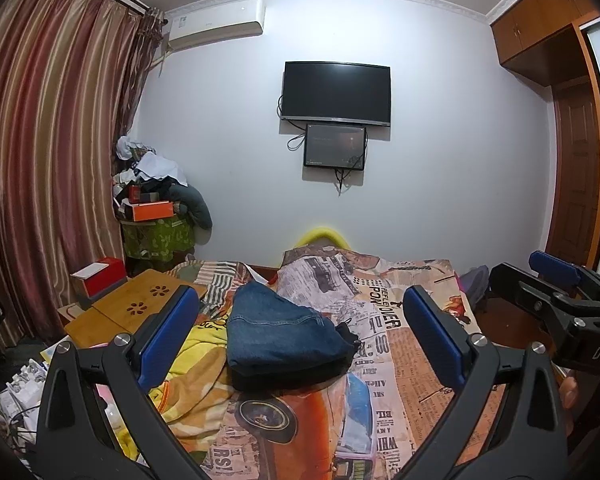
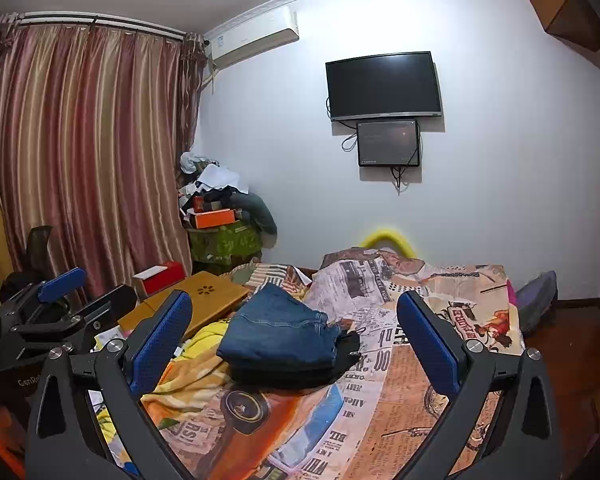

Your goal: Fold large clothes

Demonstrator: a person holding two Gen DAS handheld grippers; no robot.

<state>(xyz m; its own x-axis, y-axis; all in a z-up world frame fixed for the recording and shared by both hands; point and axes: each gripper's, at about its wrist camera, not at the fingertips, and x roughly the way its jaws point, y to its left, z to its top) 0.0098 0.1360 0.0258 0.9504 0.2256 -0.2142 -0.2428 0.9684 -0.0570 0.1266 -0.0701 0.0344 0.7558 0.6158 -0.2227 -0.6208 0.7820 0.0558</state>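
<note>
Setting: bedroom with a white wall, a wall-mounted black television point(image 1: 336, 94) and striped red-gold curtains point(image 1: 52, 152) at far left; work surface is a bed under a newspaper-and-car print sheet point(image 1: 416, 376).
Garment: folded blue denim garment point(image 1: 278, 332), resting on a folded black garment point(image 1: 296, 374) near the bed's middle, with a rumpled yellow blanket point(image 1: 188, 376) just to its left.
Long axis: judged to run near-to-far, narrowing toward the far wall.
Left gripper point(image 1: 300, 340): blue-padded jaws spread wide, holding nothing; garment lies straight ahead between them, apart from both pads.
Right gripper point(image 2: 296, 340): jaws likewise wide and empty; garment ahead, slightly left of centre.
Nearer hand: cannot tell; both look about equally placed.
Surroundings: bamboo lap desk point(image 1: 140, 304) at left, red box point(image 1: 100, 276) beyond it.
</note>
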